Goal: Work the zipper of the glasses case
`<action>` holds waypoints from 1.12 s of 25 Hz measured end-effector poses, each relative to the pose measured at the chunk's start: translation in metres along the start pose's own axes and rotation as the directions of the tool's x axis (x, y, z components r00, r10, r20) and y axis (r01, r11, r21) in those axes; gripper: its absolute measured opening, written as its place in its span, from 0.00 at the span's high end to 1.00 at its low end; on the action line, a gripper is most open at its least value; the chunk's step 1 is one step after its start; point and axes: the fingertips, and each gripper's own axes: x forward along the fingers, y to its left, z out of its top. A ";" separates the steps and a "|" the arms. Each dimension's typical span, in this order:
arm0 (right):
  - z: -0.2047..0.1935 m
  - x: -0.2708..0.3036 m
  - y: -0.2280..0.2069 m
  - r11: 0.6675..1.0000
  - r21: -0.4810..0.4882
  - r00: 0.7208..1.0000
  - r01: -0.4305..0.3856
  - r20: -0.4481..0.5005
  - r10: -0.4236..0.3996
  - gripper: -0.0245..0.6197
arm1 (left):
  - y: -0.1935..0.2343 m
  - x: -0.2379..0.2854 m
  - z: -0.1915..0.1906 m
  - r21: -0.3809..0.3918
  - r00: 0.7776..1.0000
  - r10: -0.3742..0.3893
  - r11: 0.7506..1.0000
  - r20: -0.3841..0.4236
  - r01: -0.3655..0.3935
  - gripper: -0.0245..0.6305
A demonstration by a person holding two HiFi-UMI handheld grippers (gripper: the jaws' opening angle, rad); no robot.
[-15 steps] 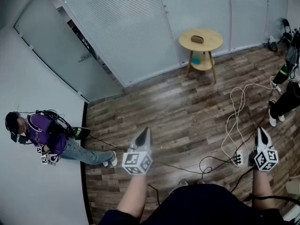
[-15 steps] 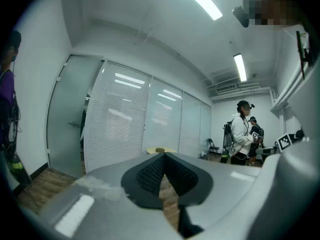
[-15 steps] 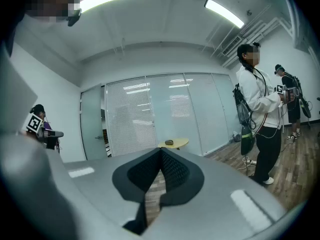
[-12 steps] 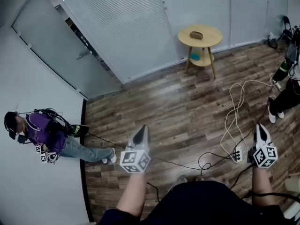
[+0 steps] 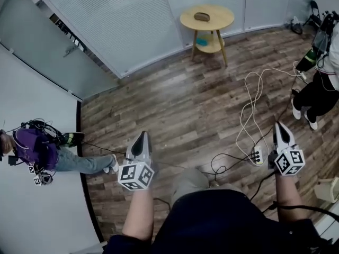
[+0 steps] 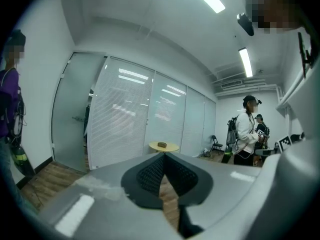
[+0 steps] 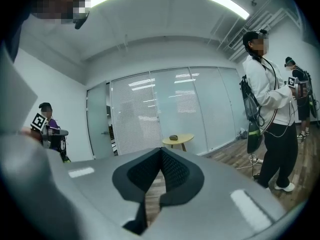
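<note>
Left gripper and right gripper, jaws closed on nothing, face the glasses case well ahead.

**Cables, Side Table and Two People Share an Office Floor**

A dark wood-plank floor runs to a wall of white glass partitions with slatted blinds, with a frosted glass door at the left. A round pale wooden side table stands by the partitions, a small blue object on its lower shelf. A long white cable loops across the boards toward a white power strip; a thin black cable curls just beside it. A person in a purple top and jeans stands by the left wall, another in a white jacket and black trousers at the right.
</note>
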 end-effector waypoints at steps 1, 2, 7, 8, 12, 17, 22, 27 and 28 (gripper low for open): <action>-0.001 0.001 -0.003 1.000 0.007 1.000 0.004 0.001 -0.004 0.95 | -0.001 0.005 -0.003 0.001 1.000 -0.004 1.000 -0.011 0.004 0.96; 0.000 0.003 -0.007 1.000 0.016 1.000 0.007 0.013 -0.007 0.95 | -0.002 0.011 -0.004 0.003 1.000 -0.008 1.000 -0.018 0.008 0.96; -0.001 0.029 -0.035 0.997 0.041 0.996 0.067 0.048 -0.069 0.95 | 0.000 0.069 -0.001 0.034 0.999 -0.046 0.998 -0.006 0.046 0.96; 0.000 0.040 -0.039 0.996 0.029 0.995 0.085 0.047 -0.086 0.95 | 0.003 0.085 -0.001 0.045 0.998 -0.058 0.997 -0.004 0.058 0.96; 0.014 0.092 -0.046 0.988 0.042 0.988 0.146 0.044 -0.148 0.95 | 0.029 0.161 0.009 0.026 0.997 -0.083 0.996 -0.005 0.083 0.96; 0.046 0.173 -0.042 0.991 -0.013 0.990 0.136 0.039 -0.136 0.95 | 0.072 0.254 0.041 -0.002 0.995 -0.093 0.996 0.029 0.093 0.96; 0.055 0.253 -0.031 0.989 -0.025 0.989 0.148 0.018 -0.147 0.95 | 0.092 0.333 0.053 0.037 0.988 -0.153 0.988 0.010 0.153 0.96; 0.075 0.313 -0.021 0.990 -0.035 0.991 0.135 0.023 -0.134 0.95 | 0.099 0.392 0.058 0.051 0.978 -0.207 0.977 -0.037 0.208 0.96; 0.077 0.322 -0.023 0.991 -0.030 0.991 0.131 0.016 -0.130 0.95 | 0.099 0.403 0.061 0.052 0.976 -0.211 0.976 -0.043 0.214 0.96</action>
